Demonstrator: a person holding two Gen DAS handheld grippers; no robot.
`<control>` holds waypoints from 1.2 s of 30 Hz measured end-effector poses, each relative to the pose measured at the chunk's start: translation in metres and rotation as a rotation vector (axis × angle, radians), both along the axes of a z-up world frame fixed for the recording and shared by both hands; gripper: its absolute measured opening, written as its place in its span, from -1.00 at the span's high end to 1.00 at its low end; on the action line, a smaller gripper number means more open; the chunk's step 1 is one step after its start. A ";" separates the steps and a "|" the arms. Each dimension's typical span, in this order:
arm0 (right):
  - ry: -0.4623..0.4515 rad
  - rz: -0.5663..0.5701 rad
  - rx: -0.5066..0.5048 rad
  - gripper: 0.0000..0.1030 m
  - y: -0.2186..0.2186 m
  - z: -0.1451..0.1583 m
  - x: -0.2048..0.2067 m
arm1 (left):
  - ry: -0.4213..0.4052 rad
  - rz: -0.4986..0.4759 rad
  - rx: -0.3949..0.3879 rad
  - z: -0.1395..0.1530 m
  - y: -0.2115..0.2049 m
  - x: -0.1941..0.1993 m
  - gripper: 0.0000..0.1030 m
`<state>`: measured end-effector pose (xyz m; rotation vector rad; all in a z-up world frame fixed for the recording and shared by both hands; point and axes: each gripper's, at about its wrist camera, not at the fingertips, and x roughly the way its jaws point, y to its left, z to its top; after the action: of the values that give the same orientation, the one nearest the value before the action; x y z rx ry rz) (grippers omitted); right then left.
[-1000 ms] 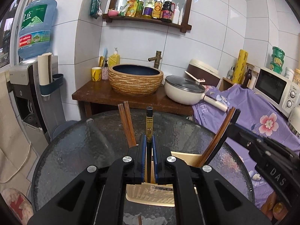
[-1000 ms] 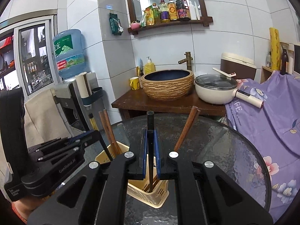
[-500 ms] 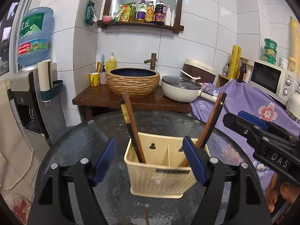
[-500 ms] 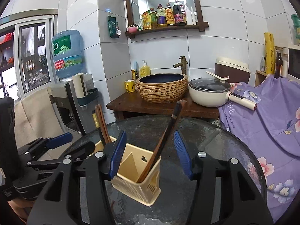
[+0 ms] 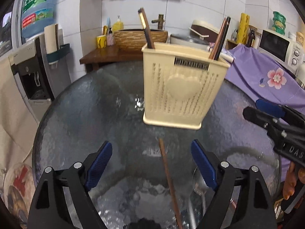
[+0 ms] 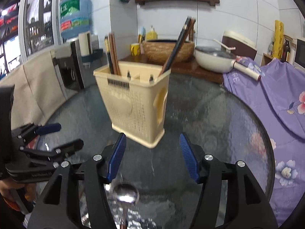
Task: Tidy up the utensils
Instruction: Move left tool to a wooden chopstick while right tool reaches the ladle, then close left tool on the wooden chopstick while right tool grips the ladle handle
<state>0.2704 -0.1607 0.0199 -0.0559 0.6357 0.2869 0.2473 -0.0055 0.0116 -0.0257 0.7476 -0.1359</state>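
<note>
glass table (image 5: 85, 114) bare around cream holder (image 5: 181, 87); left claw (image 5: 151, 158) and right claw (image 6: 152, 152) both spread wide, empty.

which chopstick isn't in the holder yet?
The lone brown chopstick lying flat on the glass table, in front of the cream holder. All the others stand upright in the holder's two end compartments.

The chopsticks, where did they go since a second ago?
Both grippers let go: the left gripper and right gripper were each shut on a chopstick, and now they are open and pulled back. The chopsticks stand in the holder. The holder stayed on the glass table.
</note>
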 end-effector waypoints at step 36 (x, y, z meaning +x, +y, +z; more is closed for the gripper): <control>0.260 0.085 -0.103 -0.13 0.038 -0.093 -0.033 | 0.138 0.024 -0.071 -0.053 0.011 -0.027 -0.17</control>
<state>0.2373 -0.1226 -0.0734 -0.1463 0.9080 0.3462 0.2207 0.0054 -0.0415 -0.1123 0.8798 -0.1390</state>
